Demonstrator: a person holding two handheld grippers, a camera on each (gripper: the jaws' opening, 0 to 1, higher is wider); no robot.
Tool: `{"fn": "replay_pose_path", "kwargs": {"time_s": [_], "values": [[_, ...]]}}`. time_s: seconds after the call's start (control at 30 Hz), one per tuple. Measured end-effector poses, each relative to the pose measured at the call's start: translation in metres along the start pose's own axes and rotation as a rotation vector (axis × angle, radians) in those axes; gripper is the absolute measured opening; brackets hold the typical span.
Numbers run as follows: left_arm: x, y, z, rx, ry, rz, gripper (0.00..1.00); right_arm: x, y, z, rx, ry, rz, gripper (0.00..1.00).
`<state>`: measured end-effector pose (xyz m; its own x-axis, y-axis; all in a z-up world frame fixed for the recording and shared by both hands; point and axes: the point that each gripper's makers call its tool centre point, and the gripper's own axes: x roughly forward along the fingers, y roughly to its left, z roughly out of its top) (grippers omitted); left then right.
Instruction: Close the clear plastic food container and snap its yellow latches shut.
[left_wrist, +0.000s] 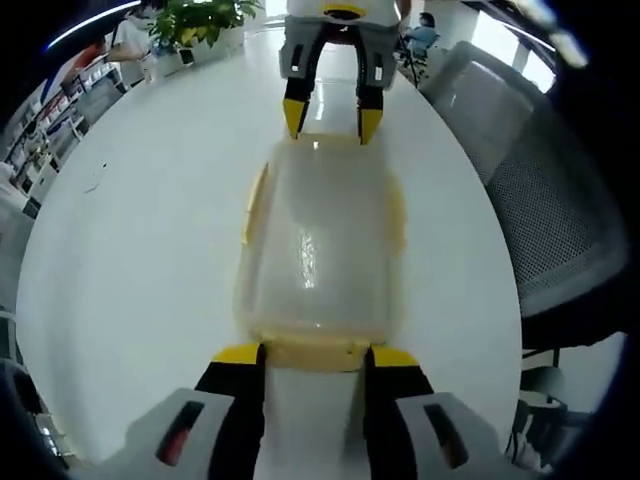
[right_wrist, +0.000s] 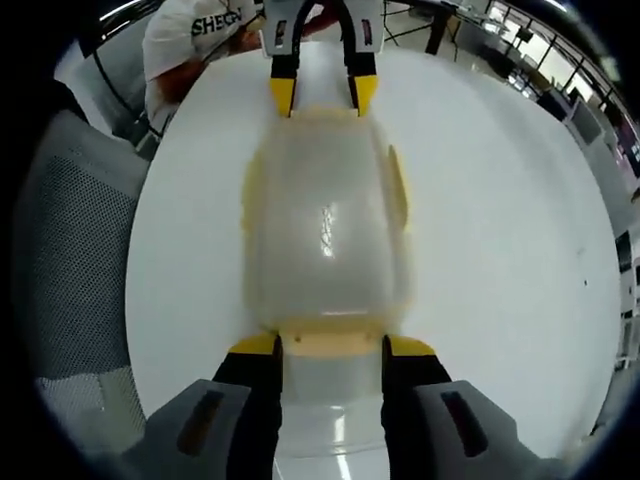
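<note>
The clear plastic container lies lengthwise on the white table, its lid resting on top. Yellow side latches stand out from its long edges. My left gripper is open, its yellow-tipped jaws straddling the near end latch. My right gripper is open in the same way at the opposite end latch. Each gripper appears at the far end in the other's view: the right gripper and the left gripper.
A grey mesh office chair stands close beside the table. A person in a white shirt is at the table's far edge. A green plant and shelves are beyond the table.
</note>
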<state>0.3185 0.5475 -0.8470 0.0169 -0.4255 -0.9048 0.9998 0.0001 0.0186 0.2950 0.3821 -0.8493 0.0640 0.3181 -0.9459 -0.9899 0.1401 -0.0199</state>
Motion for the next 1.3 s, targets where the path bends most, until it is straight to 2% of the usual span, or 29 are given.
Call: {"fn": "replay_pose_path", "kwargs": {"time_s": [0.37,0.7,1.3], "values": [[-0.005,-0.008,0.002,-0.009,0.006,0.006,0.33,-0.004,0.002,0.000,-0.030,-0.013,0.008,0.35],[-0.016,-0.016,-0.001,-0.040,0.005,-0.004,0.33,-0.015,0.008,0.010,-0.040,-0.061,0.019,0.35],[-0.047,-0.029,0.017,-0.055,-0.007,0.054,0.33,-0.050,0.012,0.019,-0.108,-0.085,0.013,0.35]]}}
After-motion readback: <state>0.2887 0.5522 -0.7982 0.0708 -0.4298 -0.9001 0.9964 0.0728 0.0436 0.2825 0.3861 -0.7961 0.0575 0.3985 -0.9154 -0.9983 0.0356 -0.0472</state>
